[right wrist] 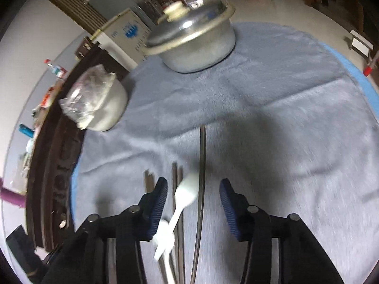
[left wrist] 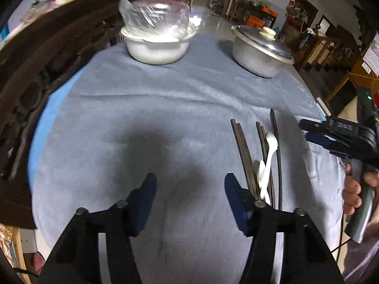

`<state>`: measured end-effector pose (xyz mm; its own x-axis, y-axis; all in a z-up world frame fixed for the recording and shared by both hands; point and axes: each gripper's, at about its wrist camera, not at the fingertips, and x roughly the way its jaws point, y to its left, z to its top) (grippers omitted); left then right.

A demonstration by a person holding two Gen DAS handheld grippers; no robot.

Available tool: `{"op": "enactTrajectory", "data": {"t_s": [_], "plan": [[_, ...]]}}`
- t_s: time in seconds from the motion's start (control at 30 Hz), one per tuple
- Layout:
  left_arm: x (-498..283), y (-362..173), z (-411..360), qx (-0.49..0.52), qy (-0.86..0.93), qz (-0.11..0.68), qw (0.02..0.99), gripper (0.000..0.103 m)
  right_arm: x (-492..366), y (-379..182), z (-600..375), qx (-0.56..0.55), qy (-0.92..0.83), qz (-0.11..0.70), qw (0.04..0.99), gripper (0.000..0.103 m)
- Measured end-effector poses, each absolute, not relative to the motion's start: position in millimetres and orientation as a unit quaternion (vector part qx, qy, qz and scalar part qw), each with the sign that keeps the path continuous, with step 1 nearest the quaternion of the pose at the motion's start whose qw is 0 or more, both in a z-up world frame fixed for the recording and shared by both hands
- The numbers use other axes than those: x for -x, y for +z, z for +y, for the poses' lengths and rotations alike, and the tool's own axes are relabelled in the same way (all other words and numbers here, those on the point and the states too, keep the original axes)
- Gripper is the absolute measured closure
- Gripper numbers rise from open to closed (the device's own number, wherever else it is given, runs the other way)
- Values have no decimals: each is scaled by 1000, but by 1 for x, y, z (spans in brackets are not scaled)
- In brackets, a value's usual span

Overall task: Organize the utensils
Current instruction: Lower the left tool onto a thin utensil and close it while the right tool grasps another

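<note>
Several dark chopsticks lie side by side on the grey-blue cloth, with white plastic spoons among them. My left gripper is open and empty, just left of the utensils. My right gripper is open above the same utensils, with a white spoon and a chopstick between its fingers, untouched. A second white spoon lies near its left finger. The right gripper also shows in the left wrist view.
A white bowl topped with a plastic-wrapped glass bowl stands at the back left. A lidded aluminium pot stands at the back right. A dark carved wooden rail borders the table's left side.
</note>
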<state>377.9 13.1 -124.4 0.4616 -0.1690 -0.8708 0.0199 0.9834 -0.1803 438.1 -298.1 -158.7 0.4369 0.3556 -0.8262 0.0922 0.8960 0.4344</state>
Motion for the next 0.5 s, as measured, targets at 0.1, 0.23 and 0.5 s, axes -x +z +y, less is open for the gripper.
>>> {"op": "enactTrajectory", "data": {"t_s": [0.1, 0.23, 0.5], "plan": [[-407, -136, 3, 75, -65, 533, 840, 44, -467, -173, -291, -198, 61, 534, 819, 63], [-438, -148, -12, 76, -71, 547, 830, 44, -494, -192, -280, -158, 31, 551, 819, 71], [-490, -178, -38, 105, -80, 582, 803, 44, -500, -203, -270, -90, -2, 543, 835, 95]]}}
